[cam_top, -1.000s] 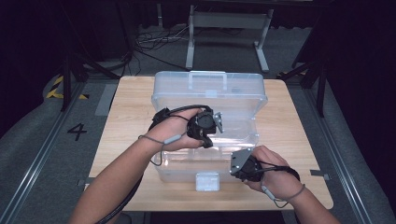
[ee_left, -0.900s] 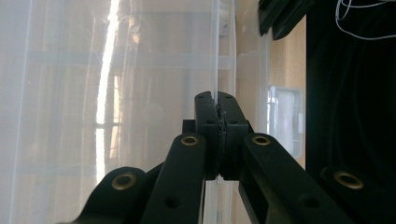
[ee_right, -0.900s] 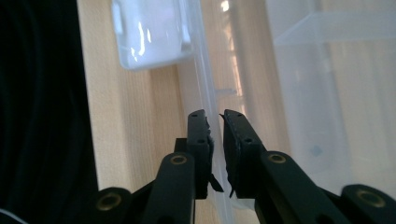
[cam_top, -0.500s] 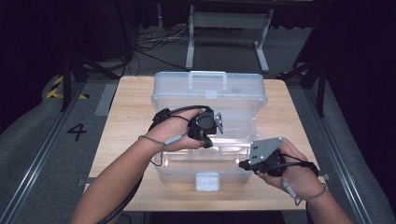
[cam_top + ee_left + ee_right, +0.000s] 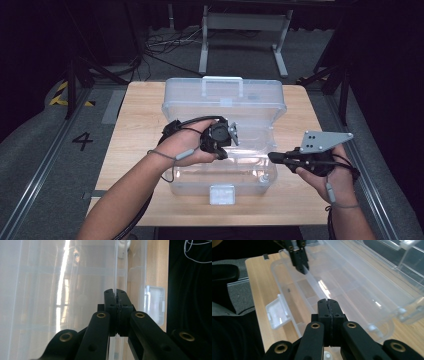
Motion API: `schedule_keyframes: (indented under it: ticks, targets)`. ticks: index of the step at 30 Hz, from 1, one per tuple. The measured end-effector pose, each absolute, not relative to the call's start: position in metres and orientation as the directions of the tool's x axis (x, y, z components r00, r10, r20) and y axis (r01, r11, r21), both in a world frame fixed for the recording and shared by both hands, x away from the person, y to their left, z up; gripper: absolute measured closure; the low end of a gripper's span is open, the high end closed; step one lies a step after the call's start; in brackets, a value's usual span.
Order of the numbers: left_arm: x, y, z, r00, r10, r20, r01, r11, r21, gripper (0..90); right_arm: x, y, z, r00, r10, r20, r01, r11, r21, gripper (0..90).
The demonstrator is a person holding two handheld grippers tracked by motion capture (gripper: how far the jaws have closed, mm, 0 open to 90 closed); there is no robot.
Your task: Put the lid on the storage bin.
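Observation:
A clear plastic box [image 5: 175, 185] stands on the wooden table [image 5: 140, 130], its lid [image 5: 225, 97] tipped open toward the back. My left gripper [image 5: 222, 153] points down into the box. Its jaws are shut on the top edge of a thin clear divider [image 5: 115, 270] that runs along the inside. The right gripper view has that same left gripper [image 5: 302, 267] clamped on the divider [image 5: 312, 277]. Beside the box's right end, my right gripper [image 5: 272, 157] is held above the table and points left. Its jaws [image 5: 327, 302] are shut with nothing between them.
A white latch flap [image 5: 222, 194] hangs at the box's front wall, near the table's front edge. Bare tabletop lies left and right of the box. A metal stand [image 5: 242, 30] and cables sit on the dark floor behind the table.
My right gripper has left the box's front right corner, moving right and up, and now points left with its grey plate raised. The left gripper has kept its hold and place.

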State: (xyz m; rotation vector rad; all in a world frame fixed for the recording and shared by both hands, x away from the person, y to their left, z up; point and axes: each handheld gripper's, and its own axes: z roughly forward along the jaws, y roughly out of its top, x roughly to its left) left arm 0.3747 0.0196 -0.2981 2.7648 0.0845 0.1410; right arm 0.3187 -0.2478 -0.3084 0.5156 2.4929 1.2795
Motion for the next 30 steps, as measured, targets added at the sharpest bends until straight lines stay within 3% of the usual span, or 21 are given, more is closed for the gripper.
schedule_keyframes:
  ticks: [11, 21, 30]
  targets:
    - [0.365, 0.02, -0.302, 0.988, 0.106, 0.114, 0.057, -0.928, 0.368, 88.3, 0.335, -0.262, -0.308, -0.845, 0.533, -0.041, 0.229, 0.429, 0.874, 90.0]
    - [0.353, 0.019, -0.308, 0.979, 0.134, 0.153, 0.069, -0.927, 0.37, 87.4, 0.351, -0.271, -0.312, -0.822, 0.566, 0.06, 0.281, 0.312, 0.908, 90.0]
    - [0.346, 0.018, -0.314, 0.975, 0.133, 0.177, 0.059, -0.926, 0.372, 86.4, 0.357, -0.279, -0.315, -0.79, 0.608, 0.083, 0.299, 0.263, 0.917, 90.0]
